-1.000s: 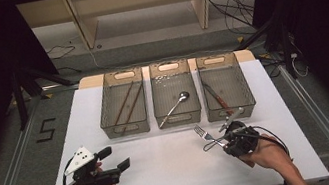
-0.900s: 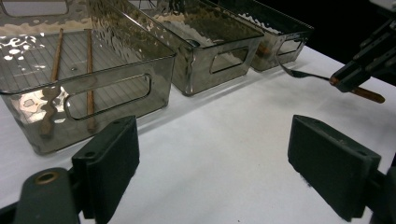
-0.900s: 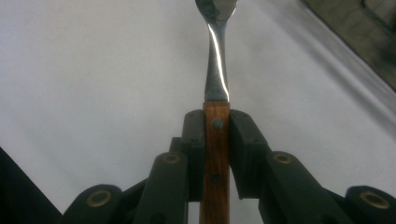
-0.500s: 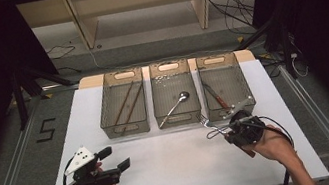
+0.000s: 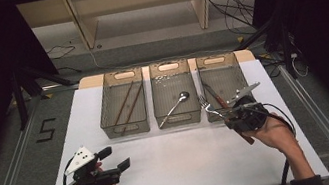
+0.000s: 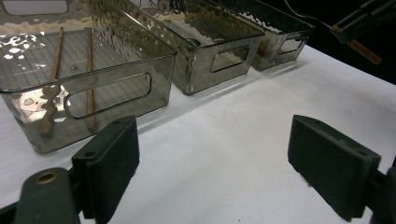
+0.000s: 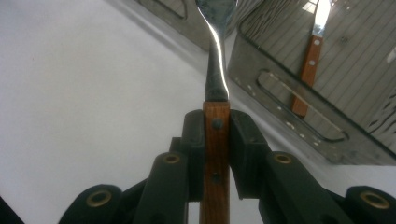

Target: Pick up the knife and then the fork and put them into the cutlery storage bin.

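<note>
Sorting of cutlery is the work here, and the step in hand is the carrying of a fork [image 5: 212, 108] toward the right bin [image 5: 216, 58]. In the high view the right gripper [image 5: 237, 113] holds it over the table [image 5: 185, 170] just in front of that bin, tines pointing left, while the left gripper [image 5: 113, 159] rests near the front edge. In the left gripper view its jaws stand wide with nothing between. In the right gripper view the jaws clamp the wooden, riveted handle — the metal neck curves forward, and a knife [image 7: 310, 56] lies in the bin behind. Next, I judge, the fork must go over the rim and be released.
</note>
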### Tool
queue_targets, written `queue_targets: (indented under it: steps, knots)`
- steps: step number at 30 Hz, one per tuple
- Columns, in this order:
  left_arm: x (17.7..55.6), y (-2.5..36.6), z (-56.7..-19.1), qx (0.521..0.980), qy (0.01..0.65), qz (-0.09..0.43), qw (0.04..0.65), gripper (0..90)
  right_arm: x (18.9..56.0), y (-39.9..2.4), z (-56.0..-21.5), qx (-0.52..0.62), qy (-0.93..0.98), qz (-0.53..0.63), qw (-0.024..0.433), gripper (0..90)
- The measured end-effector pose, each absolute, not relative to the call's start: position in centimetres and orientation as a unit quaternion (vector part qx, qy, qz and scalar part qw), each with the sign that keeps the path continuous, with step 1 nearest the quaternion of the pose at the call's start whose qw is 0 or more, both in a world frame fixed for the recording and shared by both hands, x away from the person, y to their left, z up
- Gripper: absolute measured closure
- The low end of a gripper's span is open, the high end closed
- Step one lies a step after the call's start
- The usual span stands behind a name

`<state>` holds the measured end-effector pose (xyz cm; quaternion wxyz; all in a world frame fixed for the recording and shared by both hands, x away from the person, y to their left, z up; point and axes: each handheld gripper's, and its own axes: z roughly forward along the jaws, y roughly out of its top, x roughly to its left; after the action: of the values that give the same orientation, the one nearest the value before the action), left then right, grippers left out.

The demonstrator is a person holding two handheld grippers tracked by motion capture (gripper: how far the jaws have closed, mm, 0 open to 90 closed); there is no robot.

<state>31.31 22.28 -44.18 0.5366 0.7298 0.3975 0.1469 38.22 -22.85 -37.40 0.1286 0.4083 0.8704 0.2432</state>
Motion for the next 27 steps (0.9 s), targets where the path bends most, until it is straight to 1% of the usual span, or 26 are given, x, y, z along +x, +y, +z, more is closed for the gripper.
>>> queue_targets:
  steps: [27]
  knots:
    - [31.3, 22.3, -44.2, 0.729, 0.397, 0.148, 0.538, 16.2, 42.4, -24.1, -35.4, 0.457, 0.833, 0.273, 0.149, 77.6]
